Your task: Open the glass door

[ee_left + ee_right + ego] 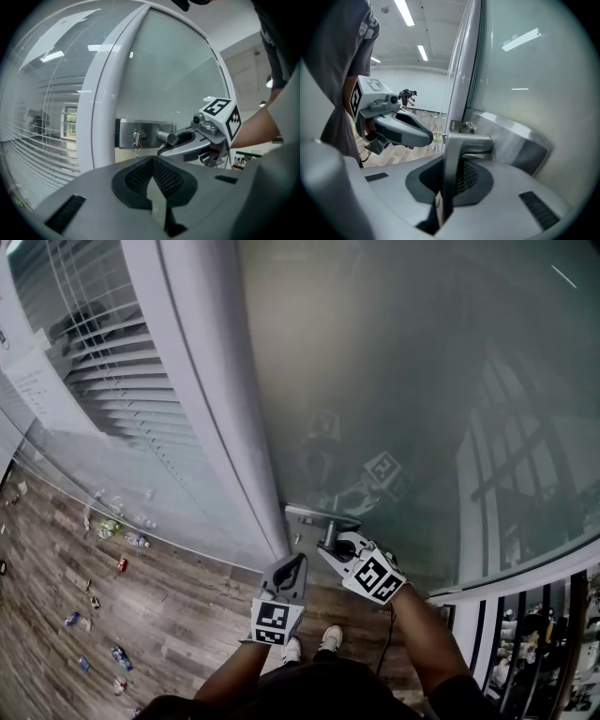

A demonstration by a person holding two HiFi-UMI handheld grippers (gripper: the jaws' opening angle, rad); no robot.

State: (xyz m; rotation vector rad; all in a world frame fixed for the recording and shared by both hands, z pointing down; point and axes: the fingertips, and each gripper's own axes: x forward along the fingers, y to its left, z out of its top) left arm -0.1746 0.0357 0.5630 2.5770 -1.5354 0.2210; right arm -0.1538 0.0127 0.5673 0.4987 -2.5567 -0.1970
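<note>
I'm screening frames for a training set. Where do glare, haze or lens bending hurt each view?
Head view: glass door hazy, showing faint marker-cube reflections; door frame bows. Left gripper view: heavy fisheye, dark corners, light streaks on glass, lock plate sharp. Right gripper view: handle looms close, slightly soft; glare streak on the glass.

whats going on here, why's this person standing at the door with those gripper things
A person with a gripper in each hand is opening a frosted glass door. The right gripper is clamped on the door's metal lever handle, so the grip is made, and the door looks closed against its white frame. The left gripper hangs free beside it, jaws together and holding nothing. A key sits in the lock next to the handle.
</note>
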